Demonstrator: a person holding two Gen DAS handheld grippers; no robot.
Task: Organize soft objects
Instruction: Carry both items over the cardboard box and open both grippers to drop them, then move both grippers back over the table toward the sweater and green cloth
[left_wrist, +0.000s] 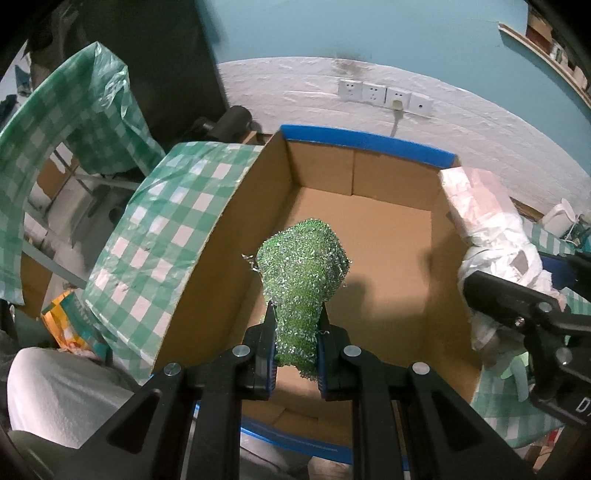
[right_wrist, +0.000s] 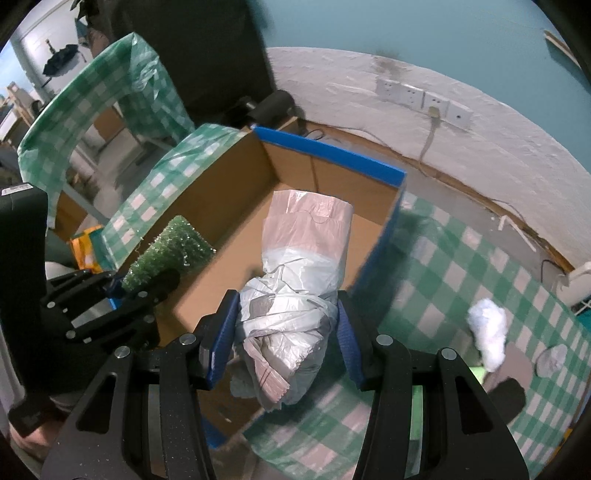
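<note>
Counter (right_wrist: 461, 266) carries green-white check cloth; open cardboard box (left_wrist: 369, 229) with blue-taped rim sits on it, inside bare cardboard. Wall sockets (left_wrist: 384, 96) behind, one with a plug in.

Right gripper (right_wrist: 286, 328) points forward over the box's near right corner, blue pads clamped on a bundle of plastic bags (right_wrist: 295, 280), pink roll on top, white/grey knotted below; bundle hangs over the box interior.

Left gripper (left_wrist: 295, 332) is level above the box's near-left part, pads pinched narrow on a green sparkly scrubber (left_wrist: 303, 266), held in the air above the box floor.

White fluffy piece (right_wrist: 487, 332) lies on the cloth right of the box.

Partial "D" on the right gripper body, rest cut off.
</note>
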